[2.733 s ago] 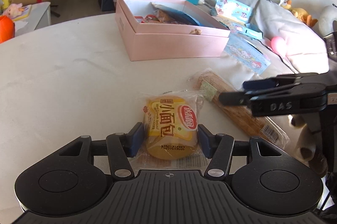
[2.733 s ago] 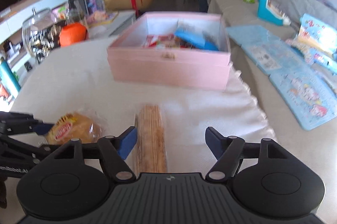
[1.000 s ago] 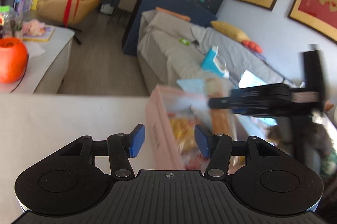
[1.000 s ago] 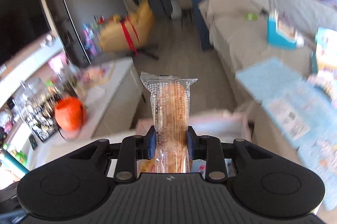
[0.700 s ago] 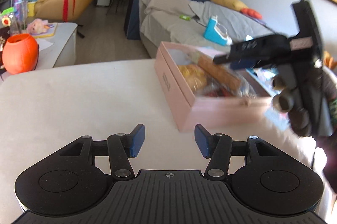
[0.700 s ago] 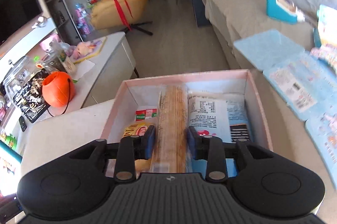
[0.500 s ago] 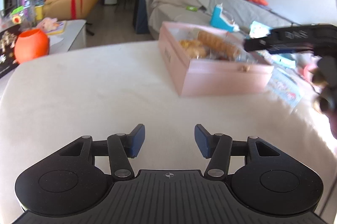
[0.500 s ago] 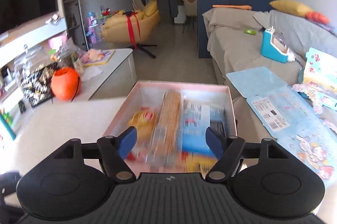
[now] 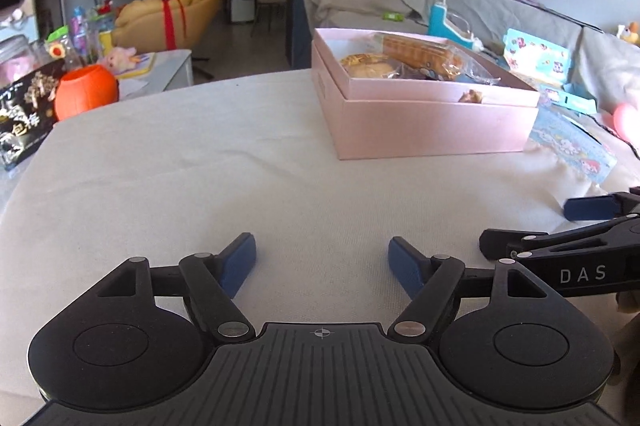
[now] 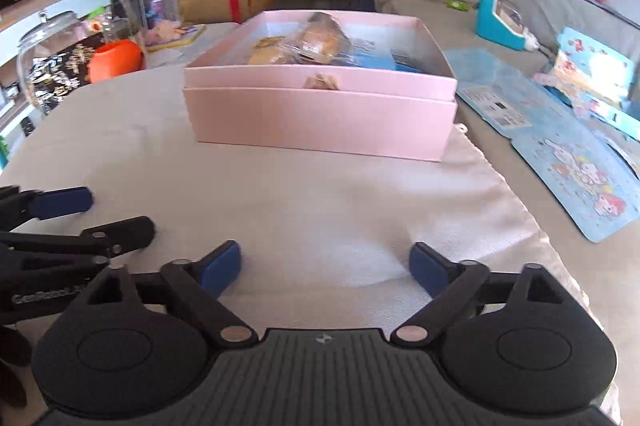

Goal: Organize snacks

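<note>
A pink box (image 9: 432, 122) stands open on the white tablecloth (image 9: 200, 178); it also shows in the right wrist view (image 10: 320, 118). Inside lie a round bread packet (image 9: 366, 64), a long wafer packet (image 9: 420, 52) and other snack bags (image 10: 320, 44). My left gripper (image 9: 322, 262) is open and empty, low over the cloth, well short of the box. My right gripper (image 10: 326, 266) is open and empty, beside the left one; its fingers (image 9: 592, 208) show at the right of the left wrist view.
An orange pumpkin-shaped pot (image 9: 86, 96) and a black snack bag (image 9: 24, 114) sit at the far left. Blue cartoon sheets (image 10: 568, 154) lie on the grey sofa at the right. A teal toy (image 10: 502, 16) stands beyond the box.
Both grippers carried their packets to the pink box, let them go inside it, then drew back low over the cloth. Both now stand open and empty.
</note>
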`<control>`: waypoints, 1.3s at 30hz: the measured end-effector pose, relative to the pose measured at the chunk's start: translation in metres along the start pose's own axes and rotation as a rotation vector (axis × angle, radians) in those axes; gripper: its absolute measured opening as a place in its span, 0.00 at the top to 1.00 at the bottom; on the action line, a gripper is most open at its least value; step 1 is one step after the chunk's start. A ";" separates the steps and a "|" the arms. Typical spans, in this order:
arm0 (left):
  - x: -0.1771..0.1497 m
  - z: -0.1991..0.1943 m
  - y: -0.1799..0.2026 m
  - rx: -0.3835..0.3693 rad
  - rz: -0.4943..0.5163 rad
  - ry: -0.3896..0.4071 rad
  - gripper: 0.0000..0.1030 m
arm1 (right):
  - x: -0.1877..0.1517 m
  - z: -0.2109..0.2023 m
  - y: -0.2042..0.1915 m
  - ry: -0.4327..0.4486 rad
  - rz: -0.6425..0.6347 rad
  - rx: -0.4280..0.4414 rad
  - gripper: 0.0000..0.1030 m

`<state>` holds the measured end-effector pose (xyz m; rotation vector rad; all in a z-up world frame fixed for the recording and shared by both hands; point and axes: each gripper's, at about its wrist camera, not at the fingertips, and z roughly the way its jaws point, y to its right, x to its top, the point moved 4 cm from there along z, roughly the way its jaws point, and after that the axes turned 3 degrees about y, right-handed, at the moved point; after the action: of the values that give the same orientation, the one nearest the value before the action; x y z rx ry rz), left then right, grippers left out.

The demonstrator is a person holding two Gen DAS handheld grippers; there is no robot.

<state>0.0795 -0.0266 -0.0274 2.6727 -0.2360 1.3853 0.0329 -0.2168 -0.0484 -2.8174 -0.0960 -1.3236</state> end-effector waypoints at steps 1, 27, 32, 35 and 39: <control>0.000 0.000 0.001 0.009 0.003 0.002 0.24 | 0.001 0.002 0.001 -0.010 0.012 -0.015 0.00; -0.002 -0.003 0.008 0.040 0.004 0.006 0.24 | -0.005 0.004 0.011 0.071 0.010 0.002 0.00; -0.002 -0.003 0.007 0.040 0.004 0.006 0.24 | -0.005 0.004 0.011 0.071 0.010 0.002 0.00; -0.002 -0.003 0.007 0.040 0.004 0.006 0.24 | -0.005 0.004 0.011 0.071 0.010 0.002 0.00; -0.002 -0.003 0.008 0.040 0.004 0.006 0.24 | -0.005 0.004 0.011 0.071 0.010 0.002 0.00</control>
<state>0.0746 -0.0334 -0.0275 2.7015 -0.2151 1.4133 0.0336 -0.2278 -0.0549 -2.7618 -0.0820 -1.4196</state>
